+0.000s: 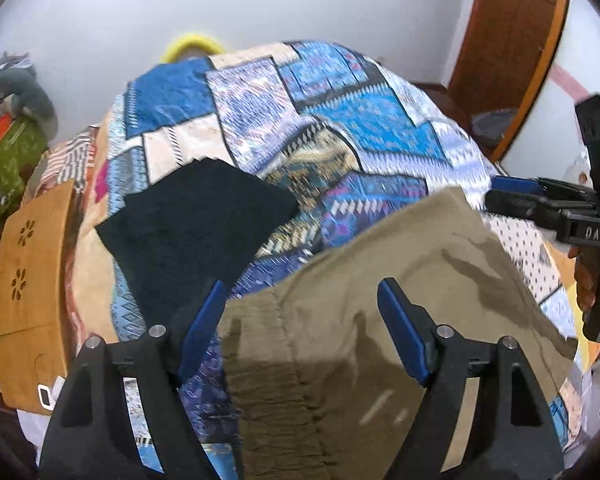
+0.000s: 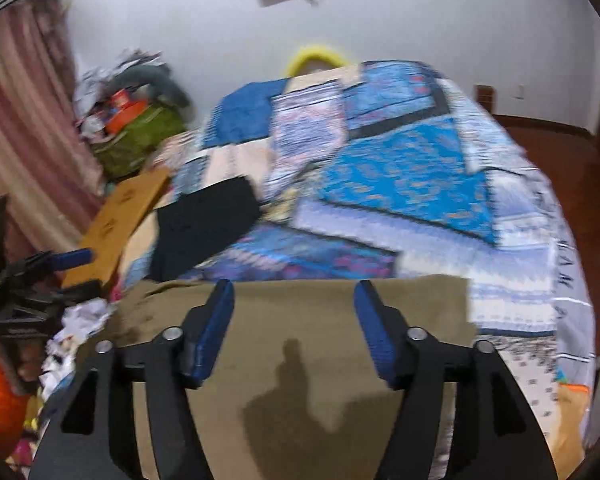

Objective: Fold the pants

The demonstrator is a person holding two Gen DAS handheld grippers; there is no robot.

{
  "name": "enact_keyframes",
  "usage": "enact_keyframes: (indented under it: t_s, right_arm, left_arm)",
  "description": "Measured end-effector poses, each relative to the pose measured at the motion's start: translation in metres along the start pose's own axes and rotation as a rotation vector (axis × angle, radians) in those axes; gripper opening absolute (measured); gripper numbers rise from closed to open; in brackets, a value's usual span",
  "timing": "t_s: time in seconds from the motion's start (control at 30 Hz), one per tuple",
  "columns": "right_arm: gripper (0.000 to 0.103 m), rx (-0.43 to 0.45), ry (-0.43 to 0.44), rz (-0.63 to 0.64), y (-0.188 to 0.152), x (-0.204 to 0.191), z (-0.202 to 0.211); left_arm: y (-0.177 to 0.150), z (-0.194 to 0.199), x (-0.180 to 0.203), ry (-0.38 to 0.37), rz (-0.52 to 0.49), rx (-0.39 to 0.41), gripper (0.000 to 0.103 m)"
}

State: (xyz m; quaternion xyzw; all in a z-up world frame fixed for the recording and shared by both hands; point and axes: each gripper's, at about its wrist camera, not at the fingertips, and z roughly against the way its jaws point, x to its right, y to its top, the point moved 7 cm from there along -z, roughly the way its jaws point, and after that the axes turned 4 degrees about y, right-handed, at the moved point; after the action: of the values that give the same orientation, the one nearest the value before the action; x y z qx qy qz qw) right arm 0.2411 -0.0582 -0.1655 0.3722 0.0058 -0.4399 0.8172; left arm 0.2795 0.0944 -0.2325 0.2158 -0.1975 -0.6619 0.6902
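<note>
Olive-brown pants (image 1: 380, 320) lie folded on a blue patchwork bedspread (image 1: 340, 120), with the elastic waistband at the lower left in the left wrist view. My left gripper (image 1: 302, 300) is open and empty, held just above the pants near the waistband. My right gripper (image 2: 294, 304) is open and empty over the far edge of the pants (image 2: 320, 360). The right gripper also shows at the right edge of the left wrist view (image 1: 512, 196). The left gripper shows at the left edge of the right wrist view (image 2: 68, 268).
A folded black garment (image 1: 196, 224) lies on the bed to the left, also in the right wrist view (image 2: 204, 224). A wooden board (image 1: 28, 288) stands at the bed's left edge. A green bag with clutter (image 2: 140, 136) and a pink curtain (image 2: 20, 140) are at left.
</note>
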Motion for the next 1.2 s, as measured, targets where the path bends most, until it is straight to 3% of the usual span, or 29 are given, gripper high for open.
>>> enact_keyframes:
  t_s: [0.27, 0.33, 0.5, 0.83, 1.2]
  right_arm:
    - [0.063, -0.28, -0.027, 0.104, -0.063, -0.014, -0.071]
    - [0.065, -0.25, -0.029, 0.091, -0.069, -0.011, -0.064]
    - [0.069, -0.239, -0.063, 0.091, -0.085, -0.004, -0.043]
    - [0.071, -0.177, -0.111, 0.035, -0.122, 0.009, 0.005]
    - [0.073, -0.113, -0.148, -0.122, -0.165, 0.028, 0.05]
  left_arm:
    - [-0.046, -0.042, 0.014, -0.005, -0.059, -0.144, 0.081]
    - [-0.052, -0.04, 0.01, 0.011, -0.052, -0.112, 0.088]
    - [-0.063, -0.034, -0.001, 0.035, -0.038, -0.104, 0.092]
    - [-0.087, -0.008, -0.014, 0.121, -0.063, -0.067, 0.093]
    - [-0.105, 0.012, -0.025, 0.062, 0.042, -0.054, 0.093]
